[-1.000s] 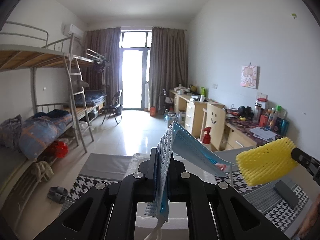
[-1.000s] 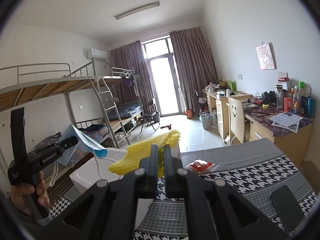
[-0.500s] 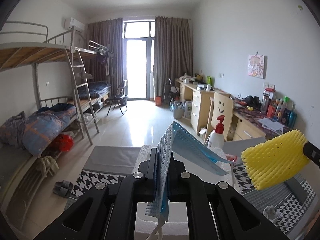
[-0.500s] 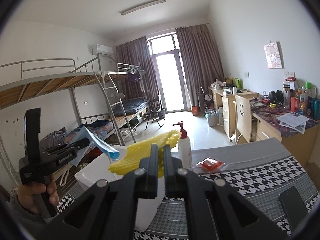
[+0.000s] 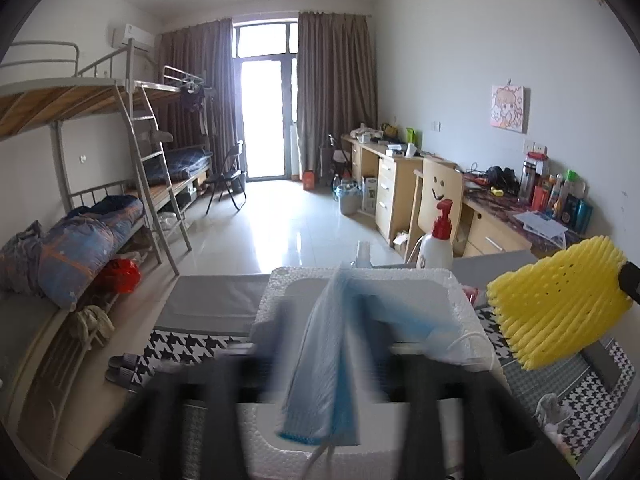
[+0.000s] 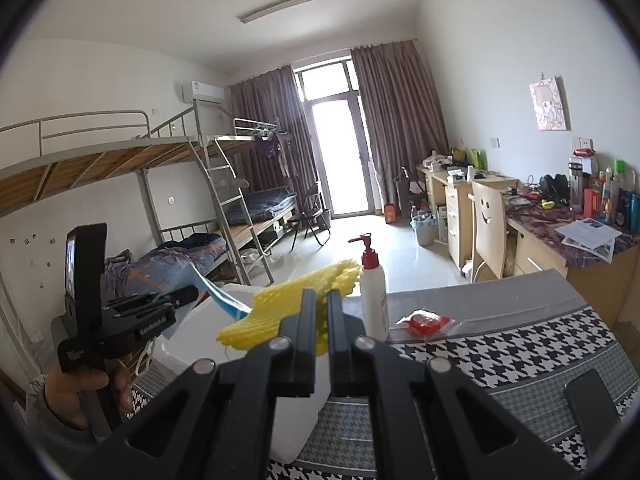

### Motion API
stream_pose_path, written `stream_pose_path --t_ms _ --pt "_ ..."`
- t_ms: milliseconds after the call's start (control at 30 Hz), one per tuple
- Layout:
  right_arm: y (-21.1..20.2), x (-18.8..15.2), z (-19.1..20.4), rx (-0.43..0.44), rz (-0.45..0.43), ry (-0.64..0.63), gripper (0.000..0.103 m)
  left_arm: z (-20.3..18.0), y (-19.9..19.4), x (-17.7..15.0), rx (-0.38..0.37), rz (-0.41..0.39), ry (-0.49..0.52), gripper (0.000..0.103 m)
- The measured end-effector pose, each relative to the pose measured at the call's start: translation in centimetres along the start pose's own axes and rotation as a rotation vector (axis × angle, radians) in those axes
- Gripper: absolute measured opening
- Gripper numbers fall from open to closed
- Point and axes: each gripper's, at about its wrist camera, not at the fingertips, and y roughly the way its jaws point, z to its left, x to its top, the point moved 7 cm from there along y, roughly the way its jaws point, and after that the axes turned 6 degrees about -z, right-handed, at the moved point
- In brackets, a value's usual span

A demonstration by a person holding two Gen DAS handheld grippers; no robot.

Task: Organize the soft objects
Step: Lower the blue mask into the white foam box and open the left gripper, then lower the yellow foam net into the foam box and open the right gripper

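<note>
Left hand-held gripper [image 5: 332,364] hangs over the white foam box [image 5: 460,292], jaws opening around the pale blue pleated face mask [image 5: 320,364]; let it fall clear inside before withdrawing. Right hand-held gripper [image 6: 318,314] clamps the yellow foam net sleeve [image 6: 288,312] beside the box, awaiting its turn.

Right claw [image 6: 318,336] clamping yellow foam net [image 6: 292,312] (over white box [image 6: 192,332])
</note>
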Motion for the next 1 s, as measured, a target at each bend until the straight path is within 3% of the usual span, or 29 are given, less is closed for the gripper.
stream_pose_path --t_ms 33,67,333,1000 --pt "0.0 0.0 0.1 -0.002 0.001 -0.001 0.007 0.1 -0.3 0.0 0.009 -0.013 0.002 0.083" --pt "0.0 0.0 0.1 -0.003 0.003 -0.002 0.007 0.2 -0.5 0.0 0.022 -0.026 0.008 0.086" --pt "0.7 -0.1 0.6 0.006 0.015 -0.011 0.007 1.0 -1.7 0.5 0.047 -0.079 0.009 0.1" --pt "3.2 -0.9 3.4 0.044 0.065 -0.052 0.007 4.2 -2.9 0.1 0.077 -0.119 -0.039 0.102"
